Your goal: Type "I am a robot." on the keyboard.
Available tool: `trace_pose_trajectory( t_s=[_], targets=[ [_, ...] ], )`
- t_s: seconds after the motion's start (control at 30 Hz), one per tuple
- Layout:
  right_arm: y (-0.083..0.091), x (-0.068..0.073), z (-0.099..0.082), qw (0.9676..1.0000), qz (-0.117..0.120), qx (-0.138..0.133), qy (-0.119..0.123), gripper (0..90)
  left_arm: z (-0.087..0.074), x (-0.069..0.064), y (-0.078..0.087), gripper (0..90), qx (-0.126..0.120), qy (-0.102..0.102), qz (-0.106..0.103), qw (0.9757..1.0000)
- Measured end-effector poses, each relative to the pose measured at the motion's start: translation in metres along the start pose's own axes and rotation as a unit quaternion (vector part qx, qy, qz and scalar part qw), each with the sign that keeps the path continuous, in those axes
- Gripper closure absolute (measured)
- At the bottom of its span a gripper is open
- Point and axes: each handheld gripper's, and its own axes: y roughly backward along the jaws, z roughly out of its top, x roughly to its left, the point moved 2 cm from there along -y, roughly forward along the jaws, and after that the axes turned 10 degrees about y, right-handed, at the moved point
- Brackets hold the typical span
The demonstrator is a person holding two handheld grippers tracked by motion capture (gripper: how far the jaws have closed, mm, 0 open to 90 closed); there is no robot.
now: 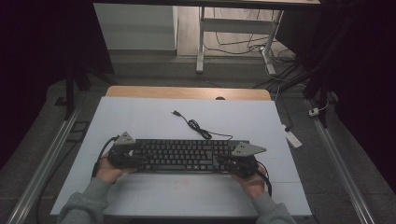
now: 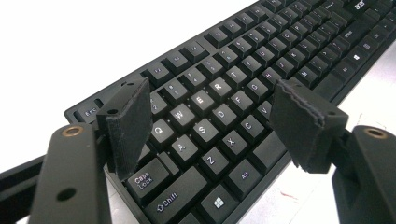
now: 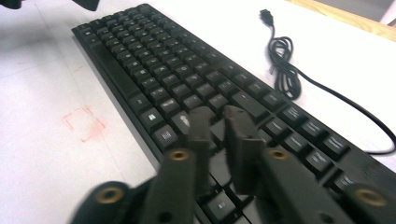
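Jaws on your left gripper [image 2: 212,116] gape wide over the keyboard [image 1: 184,155], its letter keys right between them; right gripper [image 3: 217,123] is pinched shut, empty, above the other end. Keyboard's long axis runs jaw to jaw across the table [image 1: 140,121].

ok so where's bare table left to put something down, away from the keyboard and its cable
Free: the white table strip behind the keyboard at far left, beside the coiled cable, and the near strip between keyboard and table edge. Crowded: both keyboard ends, with the left gripper and right gripper.
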Motion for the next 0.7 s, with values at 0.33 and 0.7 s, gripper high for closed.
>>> trace_pose_trajectory(
  t_s=[0.33,0.7],
  targets=[
    [-0.019,0.006,0.018,0.9996,0.022,-0.014,0.008,89.4,0.000,-0.001,0.000,29.5,0.003,-0.004,0.001,1.0000],
    [-0.037,0.015,0.029,0.9988,0.046,-0.010,0.016,89.4,-0.001,-0.001,0.000,29.0,0.003,-0.007,0.003,1.0000]
  ],
)
